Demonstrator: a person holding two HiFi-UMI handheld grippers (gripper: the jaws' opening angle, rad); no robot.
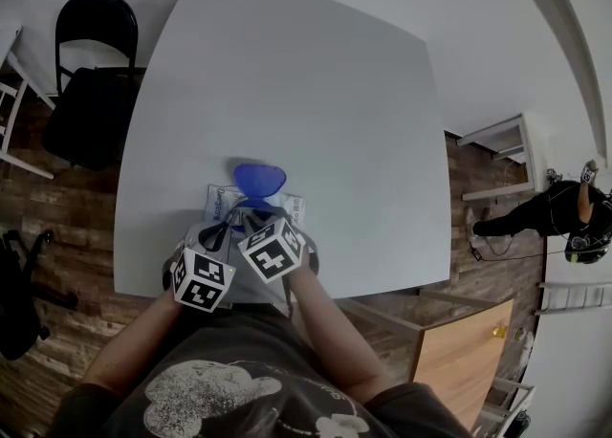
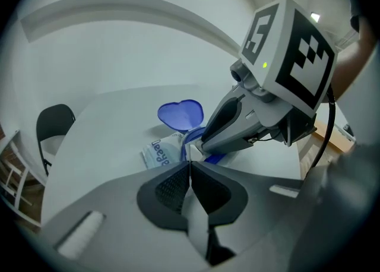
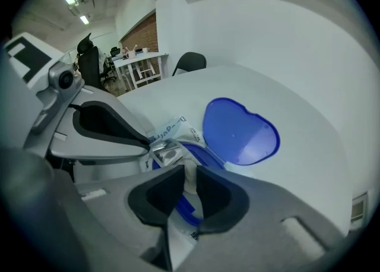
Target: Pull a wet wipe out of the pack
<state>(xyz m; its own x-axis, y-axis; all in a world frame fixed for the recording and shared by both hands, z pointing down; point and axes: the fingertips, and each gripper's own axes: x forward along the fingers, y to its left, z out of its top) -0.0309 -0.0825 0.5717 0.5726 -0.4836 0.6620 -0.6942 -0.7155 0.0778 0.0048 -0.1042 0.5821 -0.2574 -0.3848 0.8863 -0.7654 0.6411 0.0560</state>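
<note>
The wet wipe pack [image 1: 222, 201] lies flat near the front edge of the white table [image 1: 306, 92], its blue lid [image 1: 259, 178] flipped open away from me. Both grippers meet over the pack's opening. My right gripper [image 3: 190, 174] points steeply down into the blue-rimmed opening [image 3: 205, 153], and a white wet wipe [image 3: 189, 177] fills the gap between its pads. My left gripper [image 2: 189, 165] is shut, with a thin flap edge at its tips. In the right gripper view those tips sit on the pack's shiny seal flap [image 3: 165, 153]. The pack's near half is hidden under the grippers.
A black folding chair [image 1: 93, 77] stands off the table's far left corner. White furniture [image 1: 499, 151] and a person [image 1: 566, 218] are on the wooden floor to the right. A wooden panel [image 1: 459, 350] is at the front right.
</note>
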